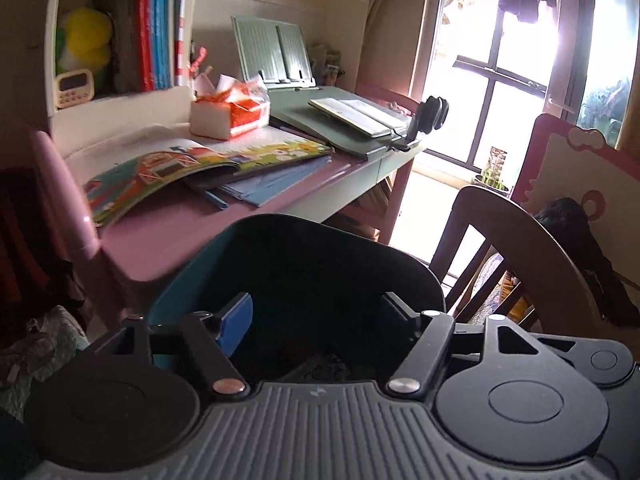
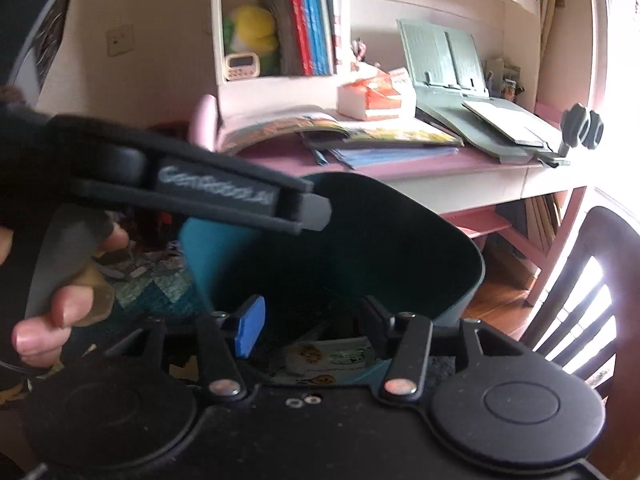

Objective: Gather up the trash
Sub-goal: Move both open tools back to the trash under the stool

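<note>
The pink counter [image 1: 168,232] fills the far side of the room, carrying an open picture book [image 1: 192,168], a tissue pack [image 1: 230,114] and a green book stand [image 1: 276,52]; no loose trash shows on it. Near the cameras, just below the counter's edge, the teal trash bin [image 1: 296,280] tilts its mouth toward both tools, probably so that waste can drop straight in. Inside lies a printed snack wrapper [image 2: 324,360], with darker scraps that cannot be made out. The left hand-held gripper [image 1: 316,320] hovers over the bin's mouth with its jaws apart and nothing between them. The right hand-held gripper [image 2: 312,324] is likewise spread and empty above the wrapper.
</note>
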A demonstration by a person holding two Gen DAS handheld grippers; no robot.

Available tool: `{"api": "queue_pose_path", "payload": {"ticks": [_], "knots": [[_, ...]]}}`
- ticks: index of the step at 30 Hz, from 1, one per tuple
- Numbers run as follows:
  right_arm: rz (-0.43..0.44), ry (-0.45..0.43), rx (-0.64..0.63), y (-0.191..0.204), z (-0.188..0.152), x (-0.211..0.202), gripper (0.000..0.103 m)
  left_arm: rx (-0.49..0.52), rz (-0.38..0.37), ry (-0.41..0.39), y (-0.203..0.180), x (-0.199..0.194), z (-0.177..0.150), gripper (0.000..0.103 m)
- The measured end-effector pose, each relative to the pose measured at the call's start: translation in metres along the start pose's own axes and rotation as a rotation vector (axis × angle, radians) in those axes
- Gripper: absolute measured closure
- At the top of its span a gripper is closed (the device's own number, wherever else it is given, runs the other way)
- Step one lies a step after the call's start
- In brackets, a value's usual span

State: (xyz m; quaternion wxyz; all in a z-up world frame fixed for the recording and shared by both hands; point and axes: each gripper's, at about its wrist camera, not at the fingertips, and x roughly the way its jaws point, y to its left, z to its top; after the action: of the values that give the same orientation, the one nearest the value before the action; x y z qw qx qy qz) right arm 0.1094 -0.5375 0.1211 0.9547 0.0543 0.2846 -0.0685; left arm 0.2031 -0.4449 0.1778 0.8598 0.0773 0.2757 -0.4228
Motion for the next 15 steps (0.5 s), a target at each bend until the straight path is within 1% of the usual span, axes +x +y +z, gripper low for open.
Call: {"api": "queue_pose_path", "payload": {"ticks": [6, 13, 15], "knots": [[0.056, -0.029, -0.039, 0.034, 0.002, -0.024, 0.048, -0.033, 0.046, -0.043, 0.028, -0.056, -0.015, 0.032], [0.156, -0.032, -0.085, 0.089, 0.0, -0.034, 0.047, -0.077, 0.138, -0.044, 0.075, -0.119, -0.054, 0.032], [0.19, -0.029, -0.101, 0.107, -0.002, -0.035, 0.047, -0.091, 0.164, -0.043, 0.092, -0.137, -0.068, 0.029]]}}
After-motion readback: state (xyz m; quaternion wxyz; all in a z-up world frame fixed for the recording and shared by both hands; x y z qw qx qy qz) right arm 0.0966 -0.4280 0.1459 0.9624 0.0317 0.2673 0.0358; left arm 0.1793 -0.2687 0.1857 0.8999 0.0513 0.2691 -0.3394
